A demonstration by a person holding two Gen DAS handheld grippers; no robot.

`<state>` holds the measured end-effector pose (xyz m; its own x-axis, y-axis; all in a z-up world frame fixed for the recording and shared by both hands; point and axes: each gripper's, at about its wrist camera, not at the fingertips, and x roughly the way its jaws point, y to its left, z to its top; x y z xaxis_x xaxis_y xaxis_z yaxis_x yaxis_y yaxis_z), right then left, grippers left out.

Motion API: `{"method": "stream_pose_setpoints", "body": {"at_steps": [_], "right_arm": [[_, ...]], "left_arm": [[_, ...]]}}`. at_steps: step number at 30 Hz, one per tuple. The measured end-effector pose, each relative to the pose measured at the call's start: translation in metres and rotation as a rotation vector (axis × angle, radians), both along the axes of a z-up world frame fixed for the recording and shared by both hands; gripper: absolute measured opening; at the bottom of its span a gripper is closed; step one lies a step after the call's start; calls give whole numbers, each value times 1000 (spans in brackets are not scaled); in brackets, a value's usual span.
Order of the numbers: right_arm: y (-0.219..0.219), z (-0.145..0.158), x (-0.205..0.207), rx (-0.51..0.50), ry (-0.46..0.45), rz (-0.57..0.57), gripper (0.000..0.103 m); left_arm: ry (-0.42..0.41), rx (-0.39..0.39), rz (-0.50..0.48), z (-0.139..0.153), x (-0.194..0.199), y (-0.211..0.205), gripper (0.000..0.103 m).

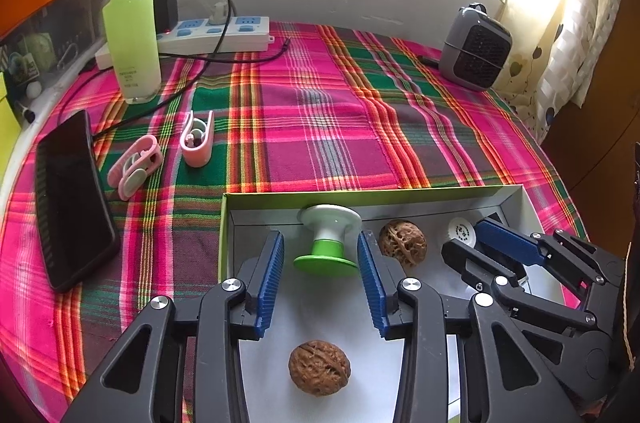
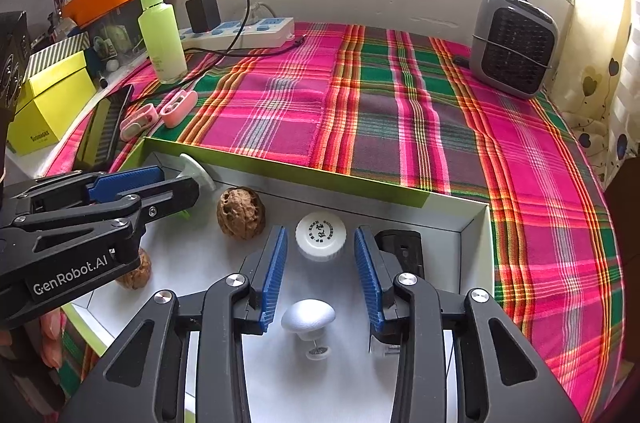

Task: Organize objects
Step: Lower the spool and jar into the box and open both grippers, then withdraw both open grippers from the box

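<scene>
Both grippers are hovering over the shallow box (image 1: pixel 516 197), w/ jaws standing apart and gripping nothing. The left gripper (image 1: pixel 320 255) is bracketing the green-and-white spool (image 1: pixel 326 243), pads clear of it on both sides; one walnut (image 1: pixel 319 367) is lying nearer the camera betw. the arms, a second walnut (image 1: pixel 402 242) just right of the spool. The right gripper (image 2: pixel 320 255) is bracketing the white cap (image 2: pixel 321 237), not touching it, w/ a silver knob (image 2: pixel 308 317) lying below on the box floor.

Risks, as I'm judging them: the spool is lying tilted on its flange, so a pull-back or off-centre close is prob. going to roll it into the walnut. Walnuts are round, likely rolling if nudged. The grippers are sitting v. close together, so a sideways move is risking a clash. The pink clips (image 1: pixel 136 167) are still lying out on the plaid cloth (image 1: pixel 320 111), near the phone (image 1: pixel 72 203).

Writing: "GenRobot.AI" on the left gripper's side in the right view. Cap is carrying printed characters, too small to read. Yellow carton (image 2: pixel 52 103) and green bottle (image 1: pixel 130 23) both have print, not legible.
</scene>
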<state>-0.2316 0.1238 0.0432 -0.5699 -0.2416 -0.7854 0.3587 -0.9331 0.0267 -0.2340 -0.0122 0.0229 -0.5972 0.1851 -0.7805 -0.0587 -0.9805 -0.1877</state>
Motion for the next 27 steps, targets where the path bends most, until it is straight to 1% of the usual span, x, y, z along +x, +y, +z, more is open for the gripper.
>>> {"method": "stream_pose_setpoints", "body": {"at_steps": [4, 7, 10, 14, 22, 27], "right_arm": [[1, 3, 5, -7, 12, -2, 37], [4, 6, 9, -15, 18, -5, 37], [6, 9, 14, -24, 24, -10, 37], [9, 13, 21, -38, 37, -16, 37], [16, 19, 39, -84, 50, -35, 37], [18, 24, 50, -85, 71, -38, 37]], "left_arm": [[8, -6, 5, 4, 7, 0, 37], [28, -27, 8, 9, 14, 1, 37], [35, -25, 8, 13, 21, 0, 37], [57, -51, 16, 19, 32, 2, 37], [86, -61, 21, 26, 54, 6, 38], [92, -61, 25, 28, 68, 8, 38]]}}
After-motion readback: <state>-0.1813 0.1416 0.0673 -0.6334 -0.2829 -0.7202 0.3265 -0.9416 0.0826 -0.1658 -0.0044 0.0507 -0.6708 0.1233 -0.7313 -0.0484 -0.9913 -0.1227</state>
